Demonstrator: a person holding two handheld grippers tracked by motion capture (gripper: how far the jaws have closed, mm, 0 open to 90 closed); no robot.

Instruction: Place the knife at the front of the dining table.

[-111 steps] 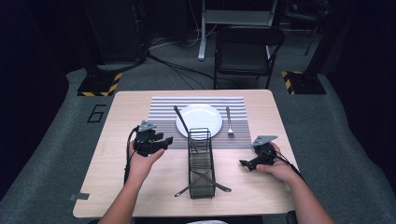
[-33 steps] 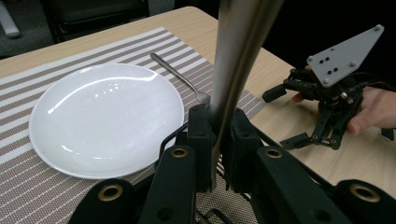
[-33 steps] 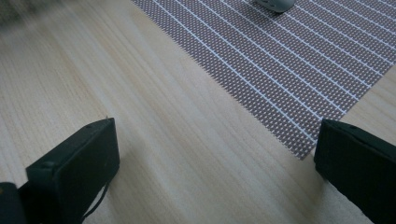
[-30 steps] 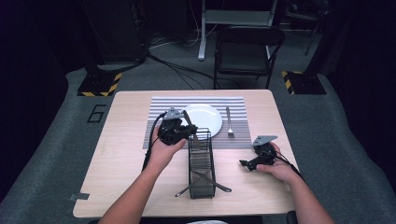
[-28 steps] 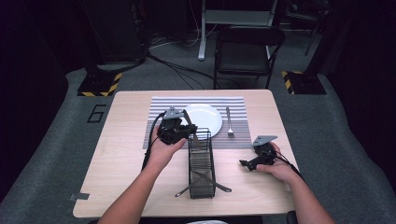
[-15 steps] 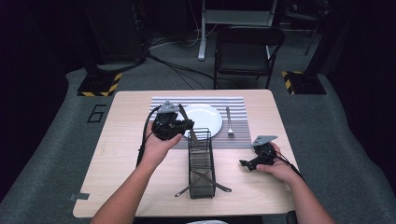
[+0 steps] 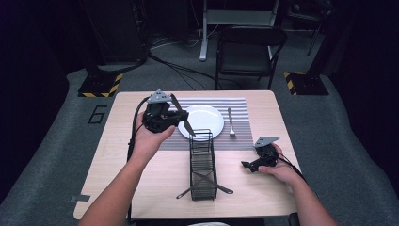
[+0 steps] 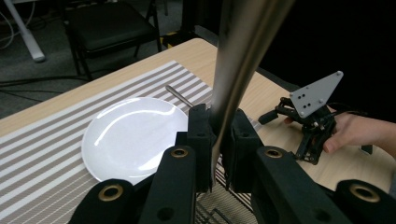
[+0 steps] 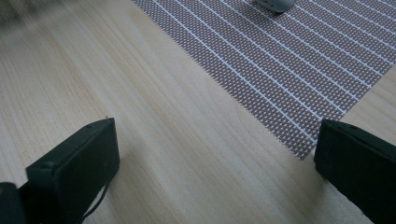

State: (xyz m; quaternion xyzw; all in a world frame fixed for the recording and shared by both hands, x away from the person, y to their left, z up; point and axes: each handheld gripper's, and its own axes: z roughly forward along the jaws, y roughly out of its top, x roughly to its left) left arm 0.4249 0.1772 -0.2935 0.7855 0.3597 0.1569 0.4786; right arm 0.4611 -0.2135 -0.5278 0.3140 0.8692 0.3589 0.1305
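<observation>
On the left of the high view, the left claw [image 7: 176, 116] is held up above the counter [image 7: 108, 165], over the left edge of the striped mat [image 7: 244, 106], with its cable looping down past the wrist. Its jaws are clamped on a knife [image 7: 181, 114], which slants across the claw from upper left to lower right, the lower end reaching toward the top of the wire basket [image 7: 203, 162]. In the left gripper view the knife [image 8: 238, 60] rises as a broad, blurred metal blade from between the closed jaws of the left claw [image 8: 216, 140].

Just right of that claw, a white plate [image 7: 204, 120] sits on the mat, empty. In front of it the black wire basket stands on the bare wood, running toward the person, with two utensils crossed at its near end. Right of the plate a fork [image 7: 231, 123] lies on the mat, tines toward the person.

Farther right, the right claw [image 7: 248, 165] rests low on the counter beside the mat's near right corner, well apart from the basket. In the right gripper view the right claw [image 9: 215, 158] has its jaws spread wide over bare wood, holding nothing, with the mat's [image 9: 289, 70] corner between them.
</observation>
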